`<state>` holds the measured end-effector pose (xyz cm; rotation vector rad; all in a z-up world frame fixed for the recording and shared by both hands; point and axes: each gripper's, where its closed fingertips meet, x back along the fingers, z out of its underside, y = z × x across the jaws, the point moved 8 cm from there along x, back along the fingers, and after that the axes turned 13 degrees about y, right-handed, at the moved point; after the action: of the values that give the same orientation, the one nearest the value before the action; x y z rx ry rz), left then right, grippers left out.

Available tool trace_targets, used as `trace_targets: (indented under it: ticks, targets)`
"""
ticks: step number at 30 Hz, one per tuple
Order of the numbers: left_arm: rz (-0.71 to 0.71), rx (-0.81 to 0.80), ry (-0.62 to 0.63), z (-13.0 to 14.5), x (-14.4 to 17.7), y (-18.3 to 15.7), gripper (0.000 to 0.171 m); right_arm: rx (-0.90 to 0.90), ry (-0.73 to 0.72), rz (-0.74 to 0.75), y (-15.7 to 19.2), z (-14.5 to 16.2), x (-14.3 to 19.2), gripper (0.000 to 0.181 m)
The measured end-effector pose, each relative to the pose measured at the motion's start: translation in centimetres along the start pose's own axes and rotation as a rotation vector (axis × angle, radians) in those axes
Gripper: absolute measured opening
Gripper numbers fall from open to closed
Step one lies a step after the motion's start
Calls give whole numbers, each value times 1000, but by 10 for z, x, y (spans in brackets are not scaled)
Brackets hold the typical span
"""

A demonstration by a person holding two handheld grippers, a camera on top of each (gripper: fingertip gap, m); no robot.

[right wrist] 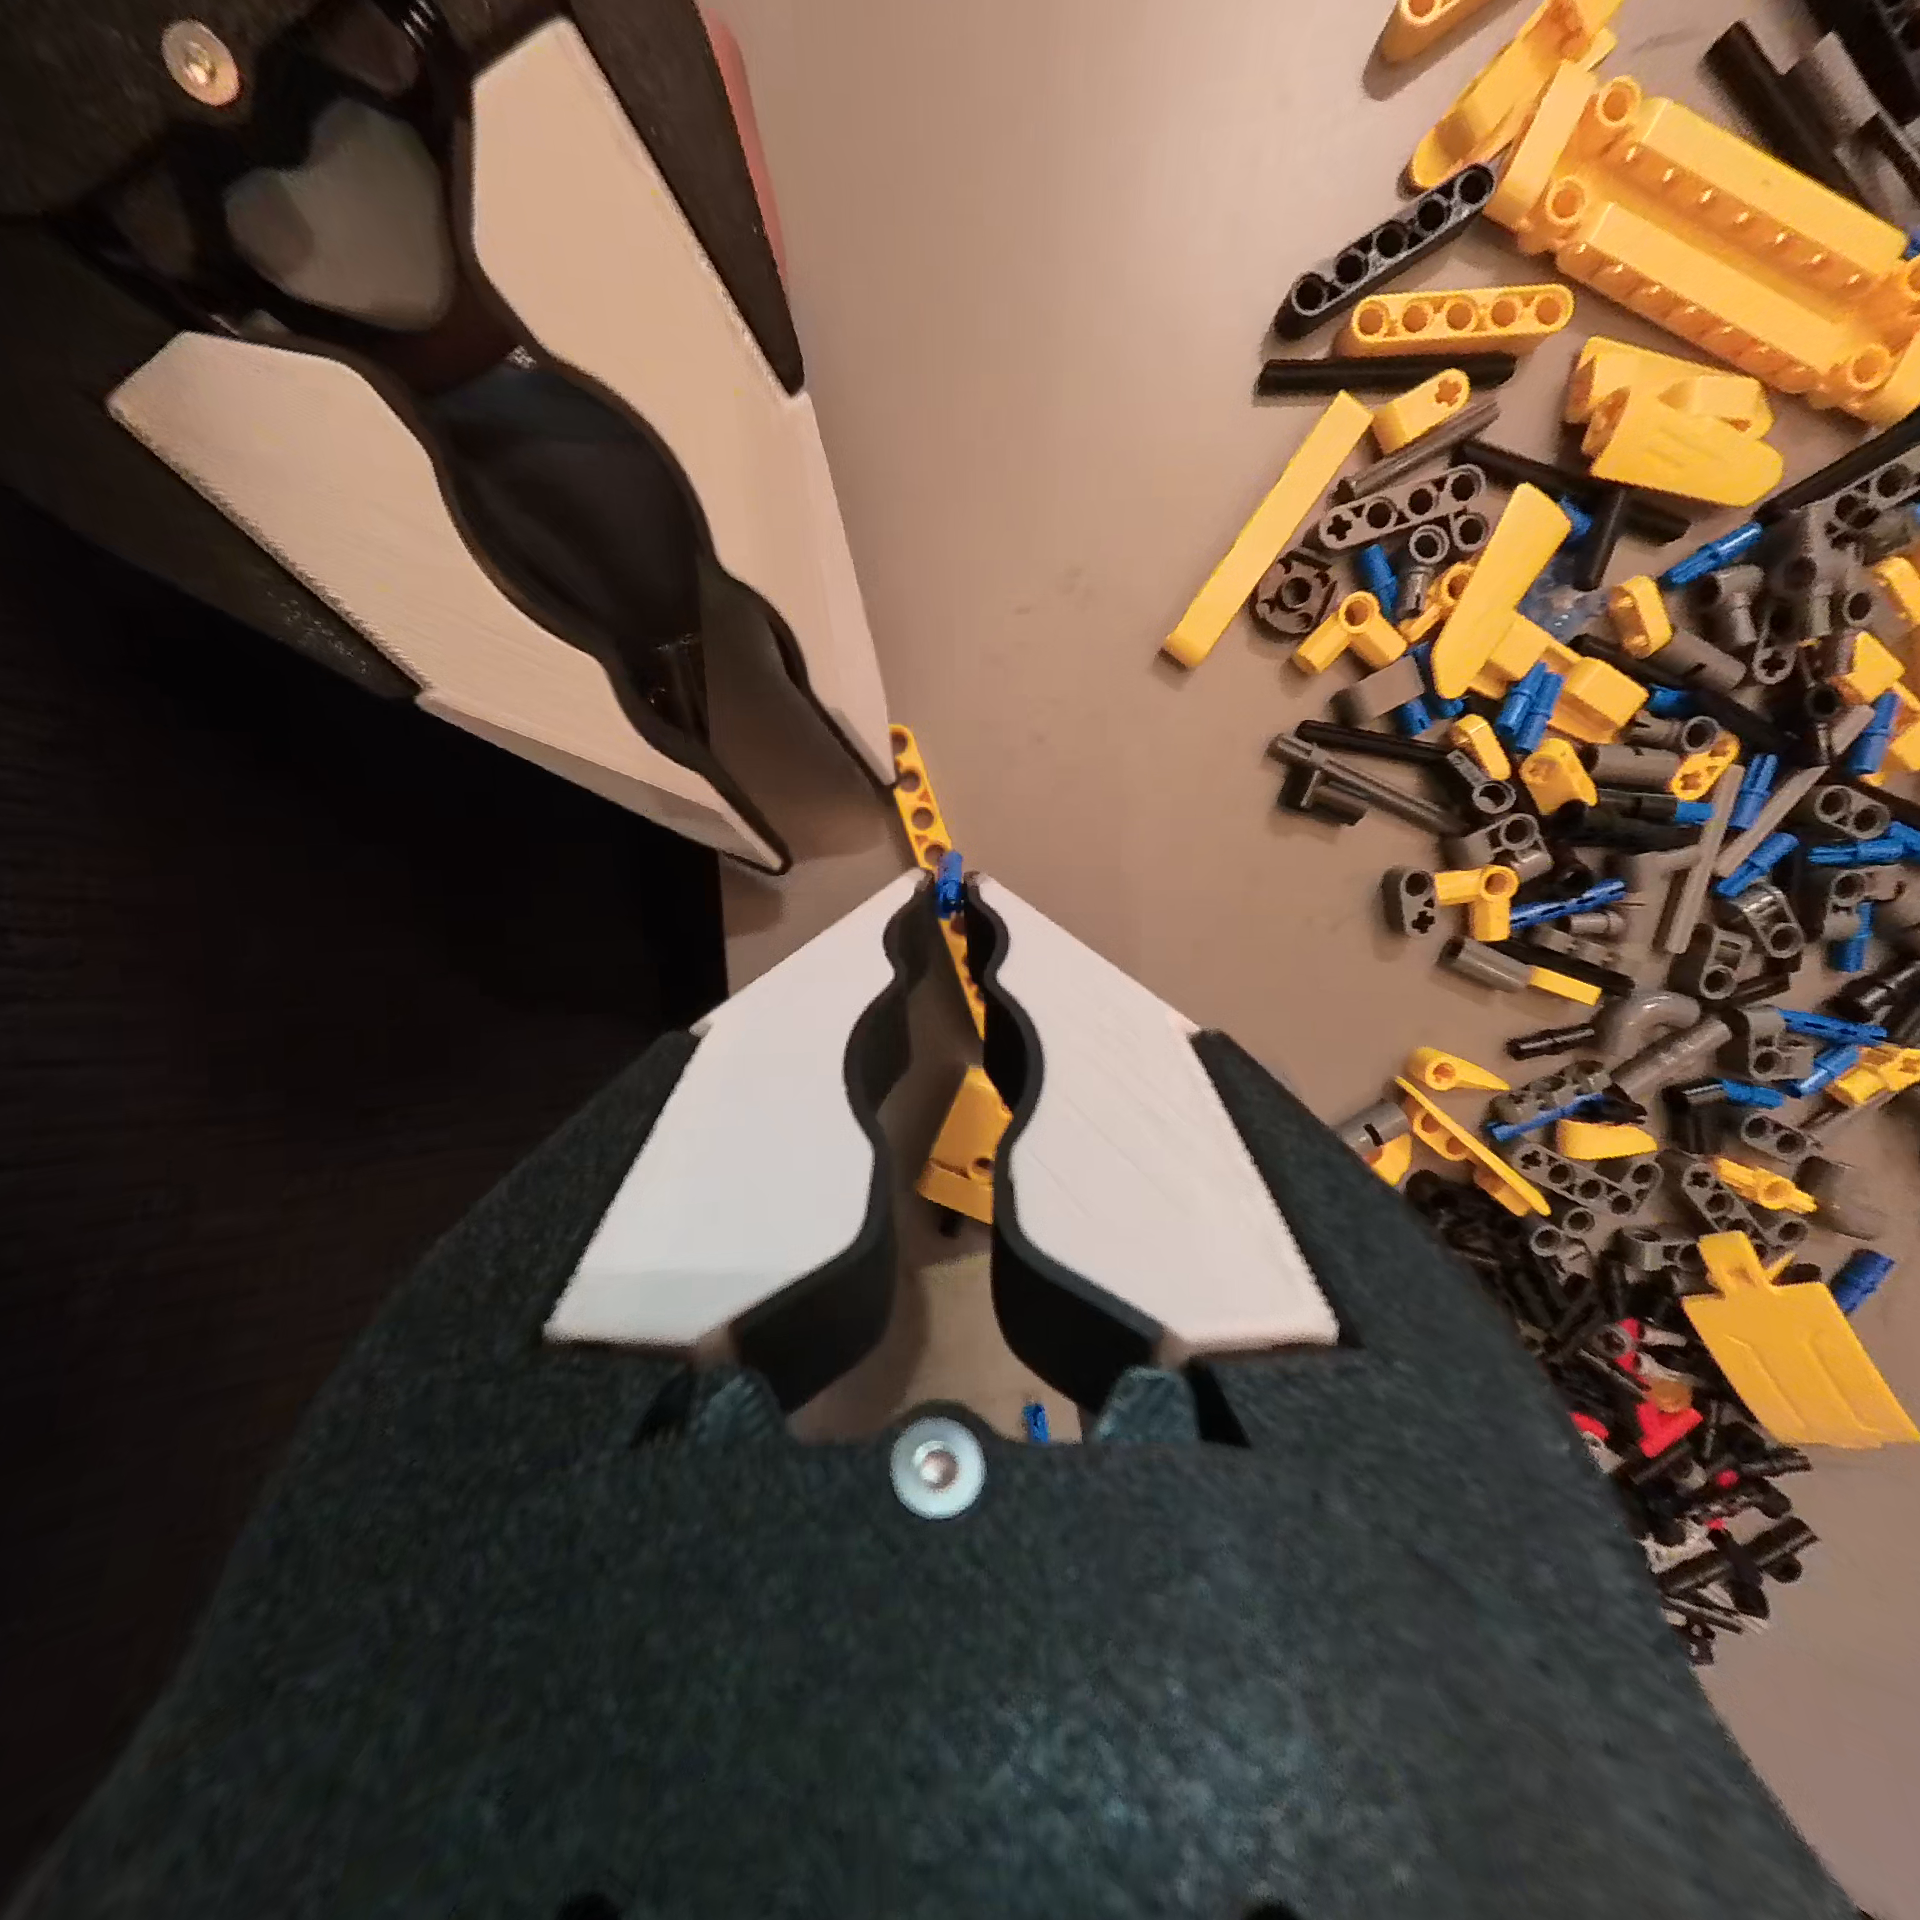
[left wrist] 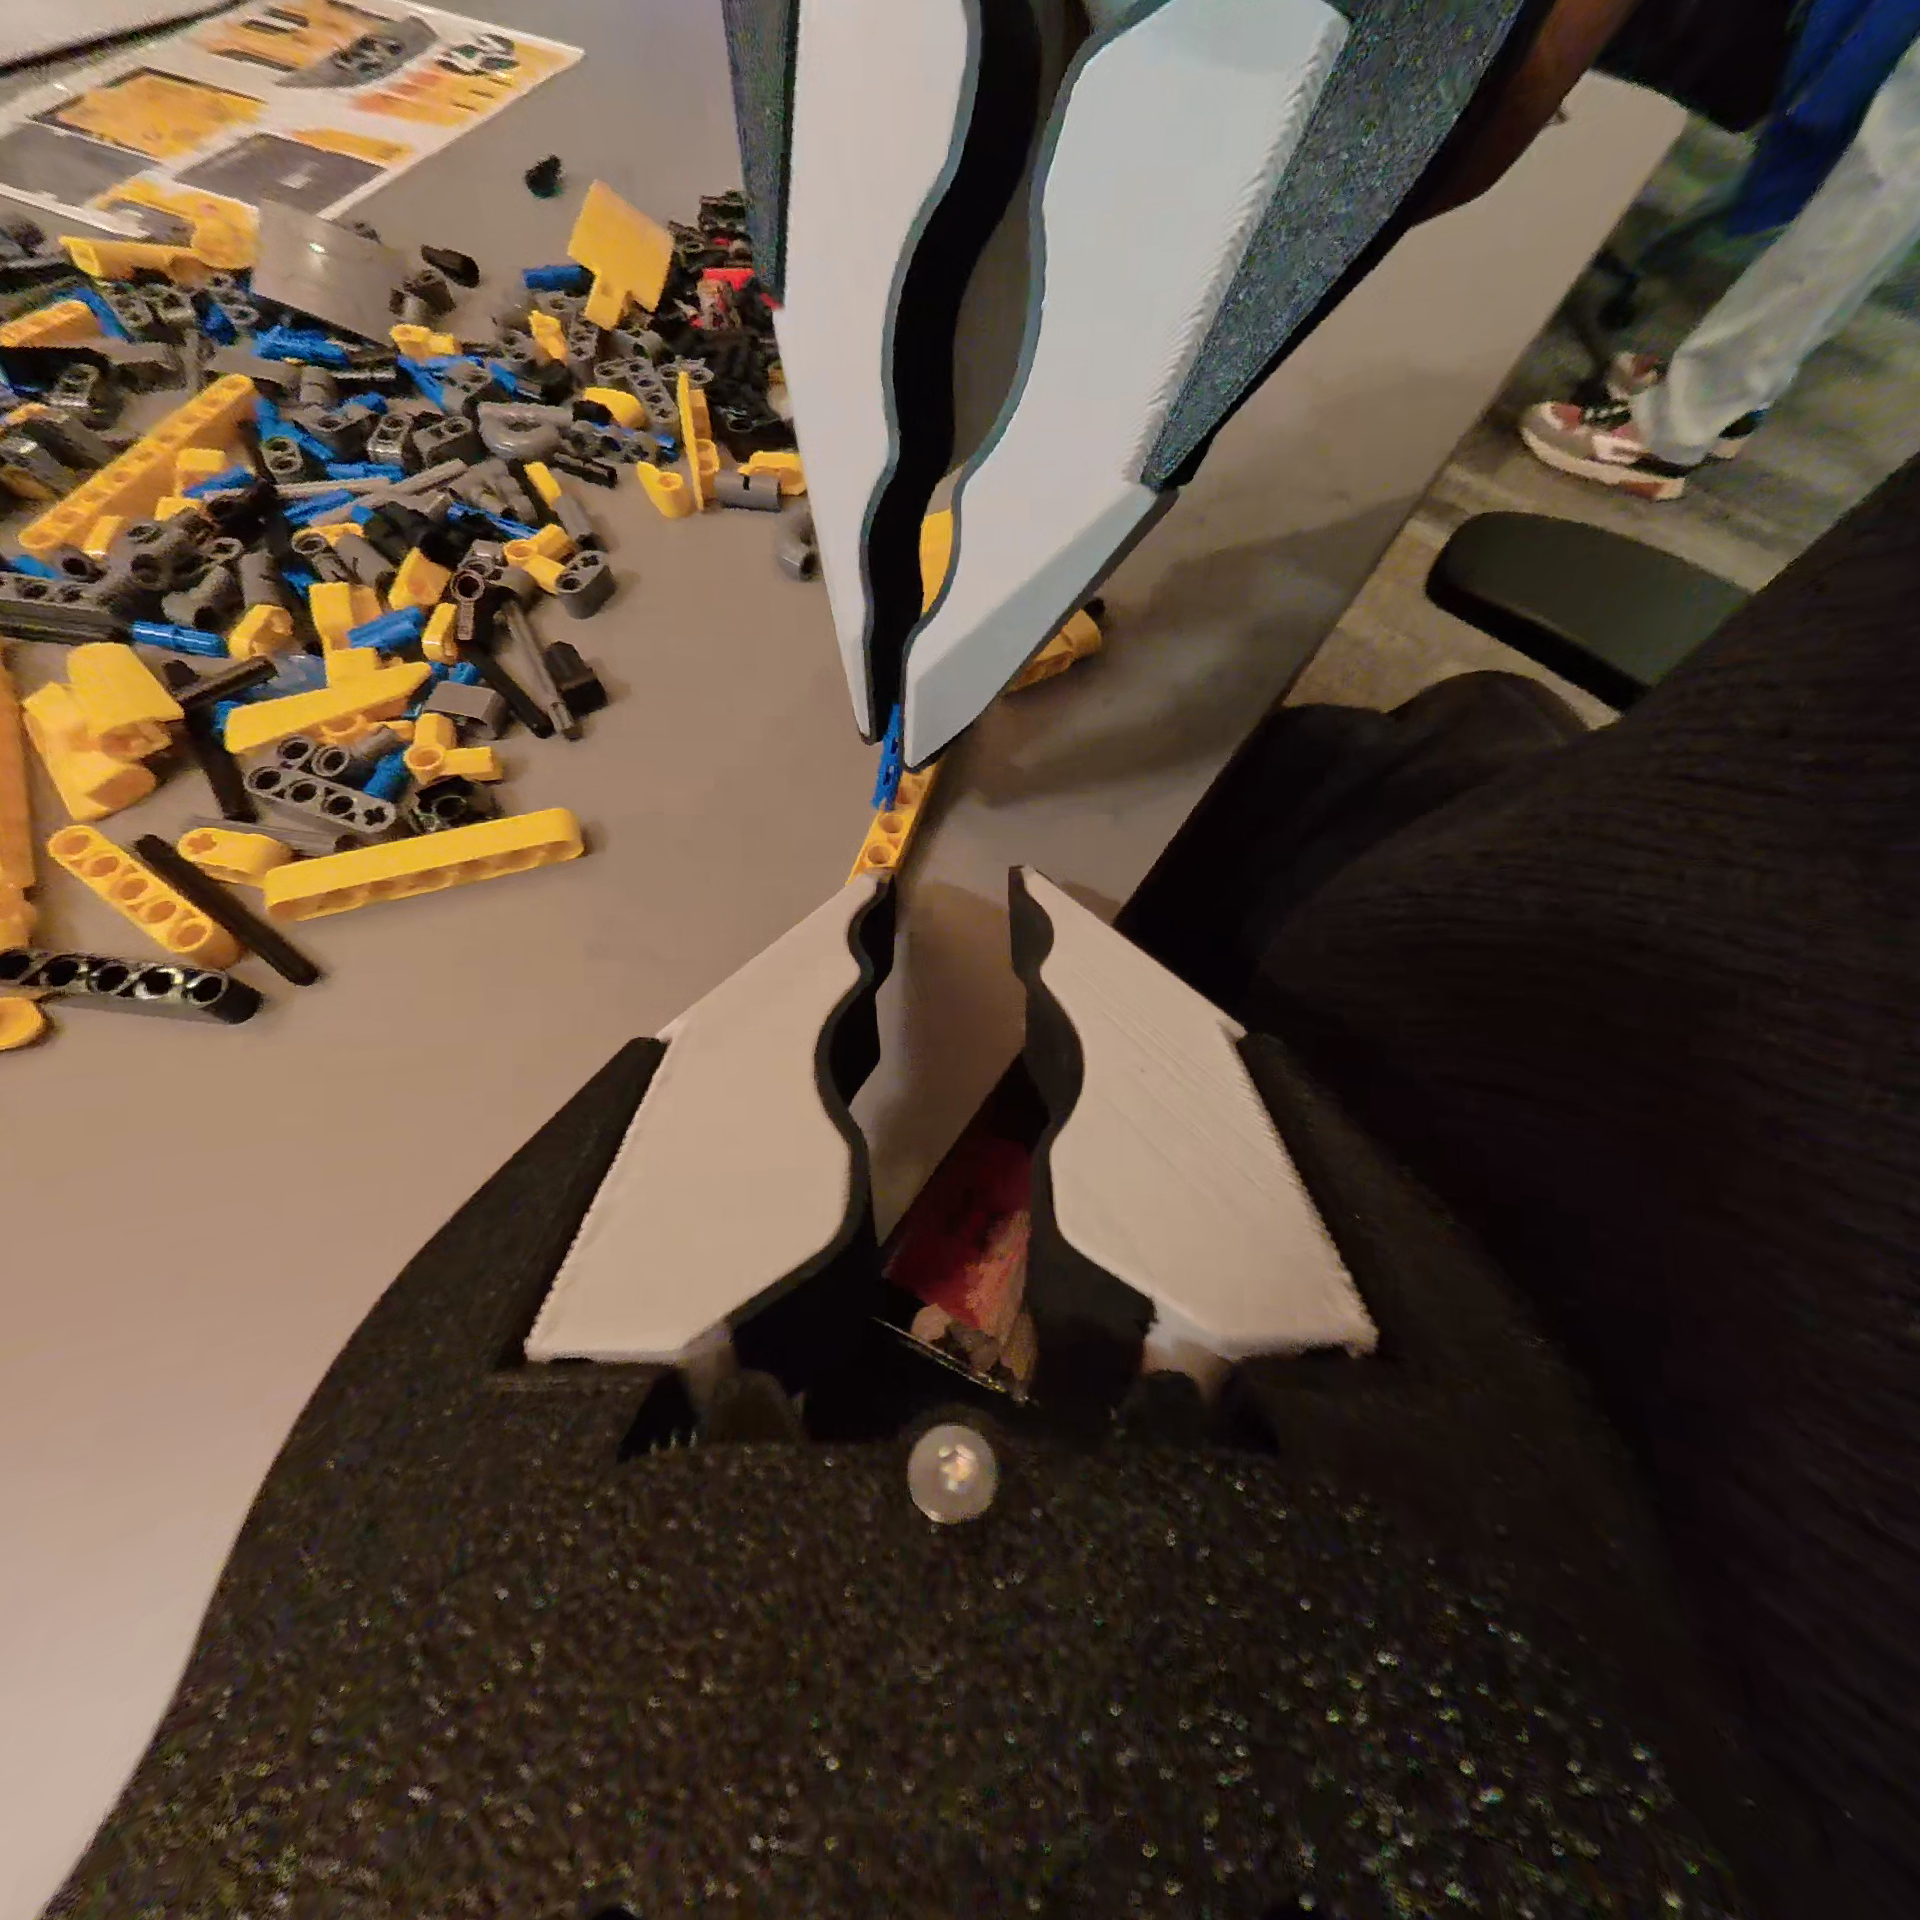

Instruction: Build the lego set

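Right wrist view: the right gripper [right wrist: 945, 881] is clamped at its very tips on a small blue plastic connector pin [right wrist: 948, 896]. The pin sits against a hole of a long, thin yellow plastic beam with a row of round holes [right wrist: 920, 810]. The beam runs from the pin toward 11 o'clock, near the edge of the grey desk [right wrist: 1039, 520].

The left gripper [left wrist: 948, 883] enters that view from 10 o'clock. Its jaws stand apart, and the beam's end lies at the tip of one finger. We cannot tell whether that finger bears on it.

A loose heap of yellow, grey, black and blue plastic building parts [right wrist: 1662, 831] spreads from 1 to 4 o'clock. In the left wrist view a printed instruction sheet [left wrist: 260, 104] lies at 11 o'clock.

Handling, our judgement: the pin is light, stiff and smooth, and so short that only a tip pinch across its middle fits. It could twist or pop out. The beam is rigid and light, and is best held across its flat faces near one end.
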<state>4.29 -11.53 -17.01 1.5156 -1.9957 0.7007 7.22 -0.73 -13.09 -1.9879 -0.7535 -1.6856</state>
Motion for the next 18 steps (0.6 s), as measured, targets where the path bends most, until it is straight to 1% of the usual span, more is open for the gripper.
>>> trace_targets:
  ticks: [3, 4, 6, 8, 18]
  targets:
    - [56, 15, -23, 0, 2, -2, 21, 5, -2, -4, 2, -2, 3, 5]
    - [40, 25, -33, 0, 2, 0, 21, 5, 3, -5, 3, -3, 3, 5]
    - [-45, 37, -42, -1, 2, 7, 22, 8, 13, 0, 3, -2, 1, 5]
    - [-90, 32, -17, -1, -1, 9, 23, 8, 17, 0, 3, -3, -1, 5]
    - [-84, 17, 0, -3, -4, 3, 24, 25, 84, -6, 4, -10, -4, 4]
